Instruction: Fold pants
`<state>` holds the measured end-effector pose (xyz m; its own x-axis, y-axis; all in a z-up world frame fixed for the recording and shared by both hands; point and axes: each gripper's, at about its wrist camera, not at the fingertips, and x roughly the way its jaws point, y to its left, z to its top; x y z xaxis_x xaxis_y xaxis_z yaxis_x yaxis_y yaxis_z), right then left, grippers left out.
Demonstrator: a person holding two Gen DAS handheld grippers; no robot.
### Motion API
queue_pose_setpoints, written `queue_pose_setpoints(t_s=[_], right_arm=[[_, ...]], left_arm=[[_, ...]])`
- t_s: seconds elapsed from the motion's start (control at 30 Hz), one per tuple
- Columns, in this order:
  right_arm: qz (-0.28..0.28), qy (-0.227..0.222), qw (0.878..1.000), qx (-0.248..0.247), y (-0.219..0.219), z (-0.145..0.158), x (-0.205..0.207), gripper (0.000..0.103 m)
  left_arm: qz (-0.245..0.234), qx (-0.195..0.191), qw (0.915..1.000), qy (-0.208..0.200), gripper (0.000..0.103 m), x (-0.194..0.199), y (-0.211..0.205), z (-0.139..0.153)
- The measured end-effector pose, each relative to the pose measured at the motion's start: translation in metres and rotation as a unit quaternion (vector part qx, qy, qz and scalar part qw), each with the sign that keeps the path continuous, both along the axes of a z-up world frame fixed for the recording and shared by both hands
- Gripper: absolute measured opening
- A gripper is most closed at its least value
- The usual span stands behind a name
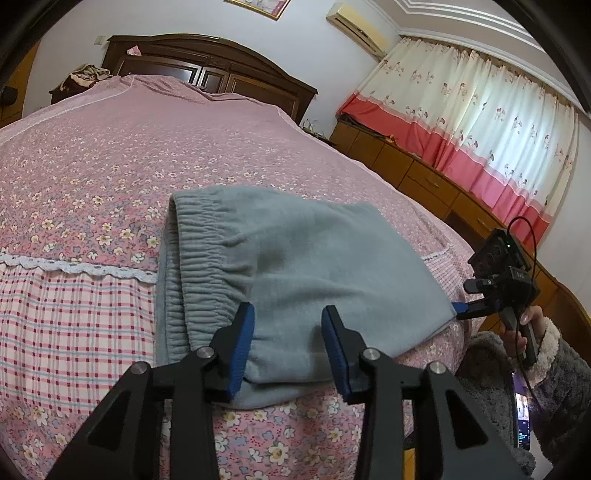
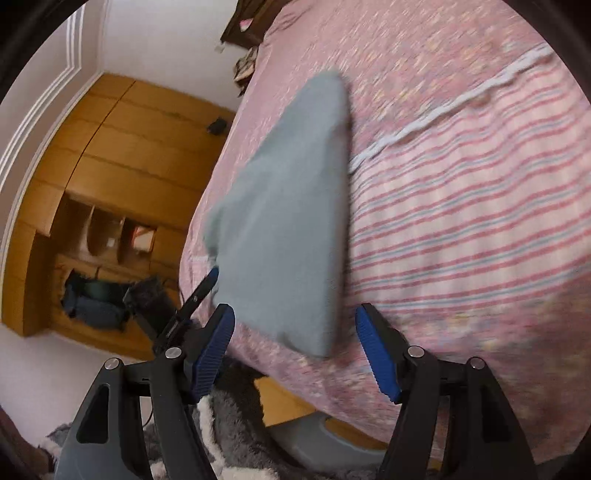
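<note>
Soft, light grey pants (image 1: 295,266) folded on bed (image 1: 92,177) near its edge (thick fleece, limp). Left gripper (image 1: 288,343) parted around near fold; right gripper (image 2: 295,354) wide, empty. Best pinched at doubled edge.

Ahead of me the bed (image 1: 110,155) lies under a pink floral bedspread (image 1: 229,147) with a checked band and white lace trim. A dark wooden headboard (image 1: 207,70) stands against a white wall (image 1: 314,51). Cream-and-red curtains (image 1: 461,122) glow with daylight above low wooden cabinets (image 1: 417,173), an air conditioner (image 1: 358,27) mounted high. To my left stands a wooden wardrobe (image 2: 122,147) with open shelves.
</note>
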<state>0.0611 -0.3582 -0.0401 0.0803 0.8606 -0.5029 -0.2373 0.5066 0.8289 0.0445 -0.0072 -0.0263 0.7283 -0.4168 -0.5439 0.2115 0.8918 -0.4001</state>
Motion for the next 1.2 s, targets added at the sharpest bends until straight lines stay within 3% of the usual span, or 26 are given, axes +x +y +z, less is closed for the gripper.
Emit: queue_pose_setpoints(t_s=[0.63,0.7,0.87,0.93,1.0,1.07,1.2], right_arm=[[-0.032,0.06,0.997,0.042,0.009,-0.006,0.039,0.065],[-0.043,0.057,0.997,0.024,0.01,-0.004,0.034,0.062],[-0.064,0.067,0.995,0.04,0.016,-0.008,0.008,0.062],[-0.08,0.067,0.994,0.04,0.012,-0.011,0.002,0.055],[-0.104,0.069,0.992,0.026,0.01,-0.01,0.001,0.033],[-0.12,0.076,0.99,0.006,0.008,-0.007,0.003,0.018],[-0.097,0.047,0.99,-0.09,0.022,0.021,0.014,0.013]], left_arm=[[-0.002,-0.005,1.0,0.001,0.042,-0.002,0.003,0.0],[-0.002,-0.006,1.0,0.001,0.042,-0.002,0.003,0.0],[-0.003,-0.011,0.9999,0.001,0.042,-0.002,0.005,-0.001],[-0.002,-0.013,0.9999,0.002,0.042,-0.002,0.007,-0.002],[-0.002,-0.015,0.9999,0.003,0.042,-0.002,0.008,-0.002],[-0.001,-0.017,0.9998,0.004,0.042,-0.003,0.009,0.0],[0.0,-0.023,0.9997,0.005,0.045,-0.003,0.01,0.002]])
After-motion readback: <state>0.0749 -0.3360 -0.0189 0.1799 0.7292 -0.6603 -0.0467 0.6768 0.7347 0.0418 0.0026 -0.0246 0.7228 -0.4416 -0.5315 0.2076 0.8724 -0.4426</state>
